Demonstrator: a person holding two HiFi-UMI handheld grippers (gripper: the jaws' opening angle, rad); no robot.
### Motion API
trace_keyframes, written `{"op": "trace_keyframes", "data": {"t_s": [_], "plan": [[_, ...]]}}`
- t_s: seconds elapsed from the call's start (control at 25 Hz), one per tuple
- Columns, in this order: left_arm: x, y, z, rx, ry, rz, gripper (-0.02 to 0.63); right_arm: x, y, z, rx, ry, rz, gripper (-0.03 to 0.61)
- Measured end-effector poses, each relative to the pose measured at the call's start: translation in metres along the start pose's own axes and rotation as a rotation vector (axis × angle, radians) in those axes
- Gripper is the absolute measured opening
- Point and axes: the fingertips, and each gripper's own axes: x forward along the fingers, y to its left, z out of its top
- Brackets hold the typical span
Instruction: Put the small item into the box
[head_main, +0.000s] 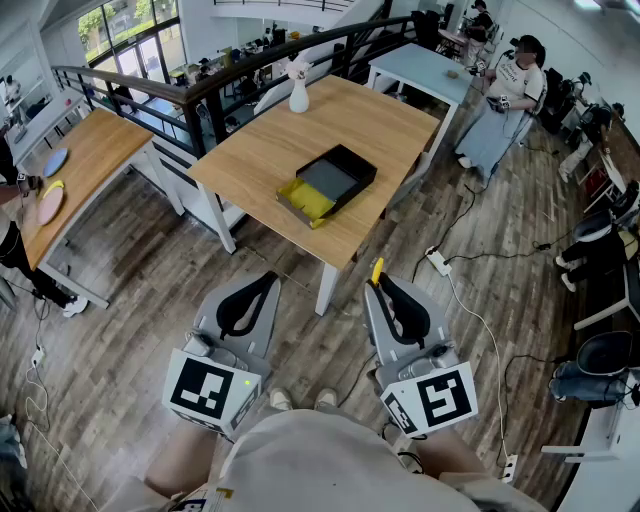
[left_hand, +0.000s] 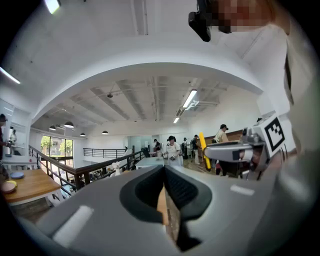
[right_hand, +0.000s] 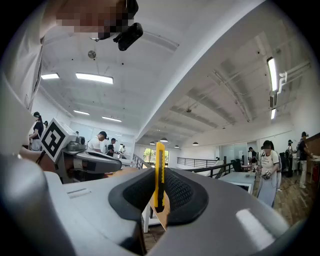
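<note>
The yellow utility knife (right_hand: 159, 175) is clamped upright between the jaws of the right gripper (head_main: 384, 290). The left gripper (left_hand: 164, 175) is noted with jaws pressed together, nothing held. The black box (head_main: 335, 180) is seen open on the wooden table (head_main: 270, 150), well apart from both grippers.

Left gripper (head_main: 264, 282): you hold it low in front of your torso, jaws pointing forward and away from you. In the left gripper view the jaws are closed against each other with nothing between them. Its marker cube (head_main: 210, 388) faces up toward your head.

Right gripper (head_main: 382, 286): level with the left, near it but not touching, pointing the same way. Its jaws are clamped on a yellow utility knife (right_hand: 159, 167), which stands upright and sticks out past the tips.
</note>
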Motion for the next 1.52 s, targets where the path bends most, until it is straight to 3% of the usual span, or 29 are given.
{"op": "trace_keyframes", "data": {"t_s": [0.96, 1.52], "plan": [[0.018, -0.008, 0.001, 0.005, -0.004, -0.006, 0.003, 0.01, -0.021, -0.008, 0.014, 0.026, 0.012, 0.057], [0.053, -0.027, -0.005, -0.032, 0.009, 0.023, 0.003, 0.008, -0.062, -0.025, 0.04, 0.037, 0.023, 0.057]]}}
